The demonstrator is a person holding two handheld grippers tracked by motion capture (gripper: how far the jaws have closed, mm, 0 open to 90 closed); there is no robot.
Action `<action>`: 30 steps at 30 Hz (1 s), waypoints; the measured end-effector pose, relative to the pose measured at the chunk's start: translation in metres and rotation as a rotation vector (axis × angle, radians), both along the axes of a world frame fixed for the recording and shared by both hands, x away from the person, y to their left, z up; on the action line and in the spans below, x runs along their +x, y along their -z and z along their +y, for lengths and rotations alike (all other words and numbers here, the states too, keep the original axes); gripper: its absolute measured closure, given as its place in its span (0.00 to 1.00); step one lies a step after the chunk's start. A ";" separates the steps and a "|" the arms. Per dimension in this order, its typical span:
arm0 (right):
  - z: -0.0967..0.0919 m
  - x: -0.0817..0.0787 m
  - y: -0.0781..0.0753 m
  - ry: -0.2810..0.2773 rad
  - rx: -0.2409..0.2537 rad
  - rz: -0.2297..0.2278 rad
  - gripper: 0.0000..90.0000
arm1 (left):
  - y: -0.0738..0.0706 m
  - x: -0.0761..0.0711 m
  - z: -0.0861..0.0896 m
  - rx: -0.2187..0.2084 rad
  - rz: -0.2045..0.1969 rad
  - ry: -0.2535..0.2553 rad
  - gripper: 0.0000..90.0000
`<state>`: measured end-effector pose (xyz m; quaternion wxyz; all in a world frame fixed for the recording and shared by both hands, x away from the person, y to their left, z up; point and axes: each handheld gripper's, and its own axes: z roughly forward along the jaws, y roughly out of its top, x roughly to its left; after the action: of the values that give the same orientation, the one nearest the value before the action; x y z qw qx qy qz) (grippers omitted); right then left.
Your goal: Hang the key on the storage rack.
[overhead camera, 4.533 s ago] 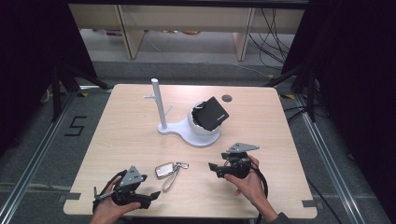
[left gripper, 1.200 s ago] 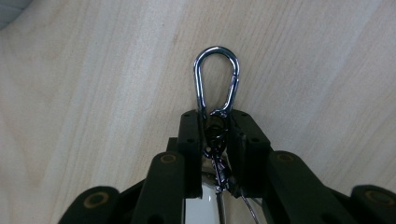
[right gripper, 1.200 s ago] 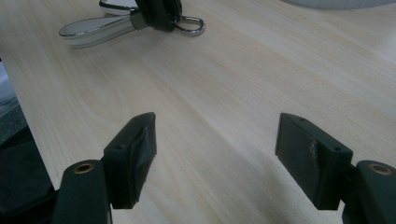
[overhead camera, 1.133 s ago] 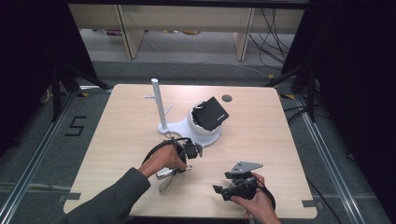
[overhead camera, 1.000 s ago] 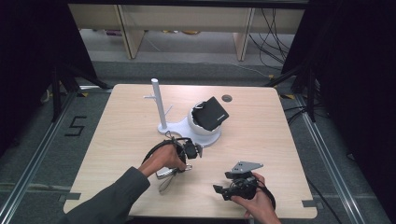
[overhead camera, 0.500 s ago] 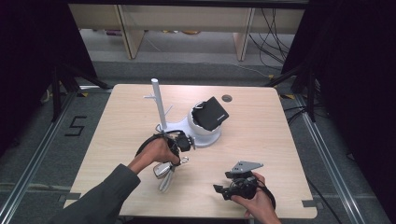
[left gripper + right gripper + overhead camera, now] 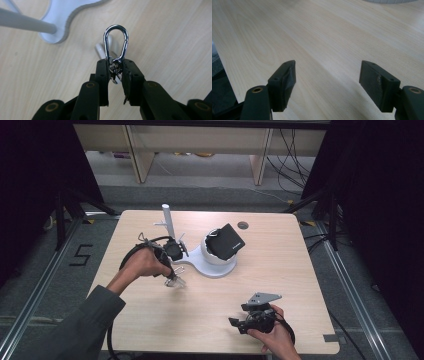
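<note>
A silver carabiner (image 7: 116,41) on a key ring sticks out ahead of my left gripper (image 7: 115,67), whose jaws are shut on the ring's swivel. A pale key fob (image 7: 105,50) hangs beneath it. In the high view the left gripper (image 7: 175,252) is held above the table beside the white stand's post (image 7: 167,220), with the keys (image 7: 174,280) dangling below the hand. The stand's base (image 7: 215,265) carries a dome with a black box (image 7: 225,241). My right gripper (image 7: 240,324) rests near the table's front right, its jaws (image 7: 328,75) open over bare wood.
The light wooden table (image 7: 280,270) has a small dark round hole (image 7: 243,225) at the back. A short peg (image 7: 159,224) sticks out of the post. Black cables trail from both grippers. Shelving and floor lie beyond the far edge.
My left gripper has risen off the table with the key ring and moved back and left toward the post. The right gripper has stayed put.
</note>
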<state>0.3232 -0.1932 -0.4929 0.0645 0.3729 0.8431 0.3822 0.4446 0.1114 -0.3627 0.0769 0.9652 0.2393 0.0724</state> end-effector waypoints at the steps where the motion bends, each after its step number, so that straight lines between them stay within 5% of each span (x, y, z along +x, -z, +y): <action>1: 0.000 0.000 0.000 0.000 0.000 0.000 0.34 | 0.000 0.000 0.000 0.000 0.000 0.000 0.84; 7: 0.000 0.000 0.000 0.003 0.003 0.002 0.34 | -0.019 0.005 0.015 0.013 -0.012 -0.033 0.84; 14: -0.001 0.001 0.000 0.003 0.006 -0.002 0.34 | -0.041 0.010 0.028 -0.035 -0.042 -0.083 0.84; 21: -0.001 0.001 0.000 0.004 0.007 0.001 0.34 | -0.063 0.018 0.042 -0.030 -0.081 -0.136 0.84; 30: -0.001 0.001 0.000 0.003 0.007 0.001 0.34 | -0.075 0.031 0.062 -0.046 -0.099 -0.214 0.84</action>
<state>0.3240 -0.1937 -0.4930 0.0634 0.3745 0.8411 0.3849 0.4756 0.1729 -0.2876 0.1025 0.9273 0.3386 0.1222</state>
